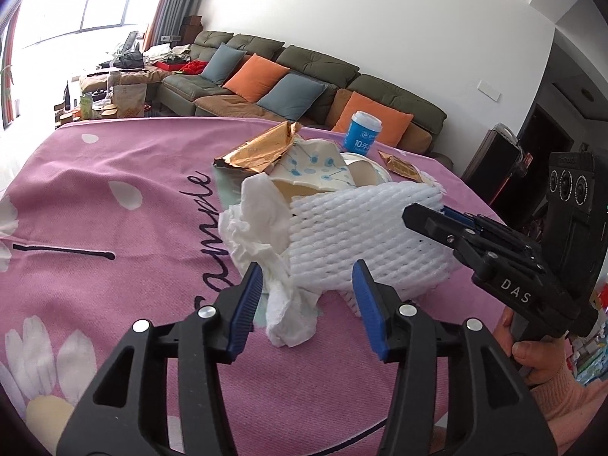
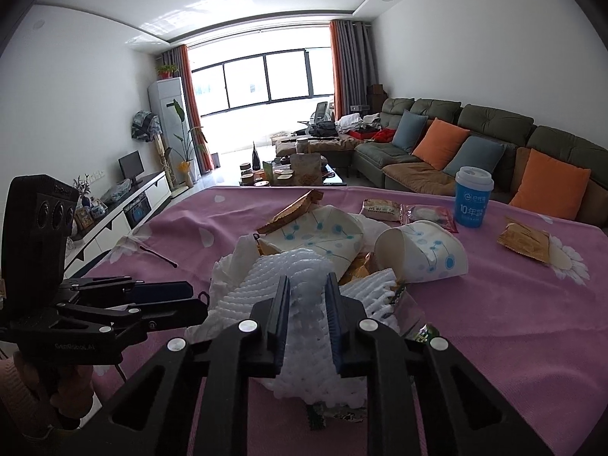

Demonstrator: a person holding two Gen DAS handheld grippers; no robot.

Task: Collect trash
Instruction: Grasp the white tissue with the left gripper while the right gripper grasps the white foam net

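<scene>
A heap of trash lies on the pink tablecloth [image 1: 114, 197]: white foam fruit netting [image 1: 361, 235], crumpled white tissue [image 1: 262, 228], dotted paper cups [image 1: 315, 167] and a gold foil wrapper [image 1: 258, 152]. My left gripper [image 1: 307, 304] is open, its blue pads either side of the tissue and the netting's near edge. My right gripper [image 2: 306, 304] is shut on the foam netting [image 2: 307, 326]; it also shows at the right of the left wrist view [image 1: 437, 224]. The left gripper shows in the right wrist view [image 2: 182, 296], beside the heap.
A blue lidded cup [image 2: 473, 195] stands upright at the table's far side. Snack packets [image 2: 402, 209], a tipped paper cup [image 2: 421, 254] and a gold wrapper [image 2: 526, 243] lie around it. A sofa [image 2: 475, 144] with cushions is behind the table.
</scene>
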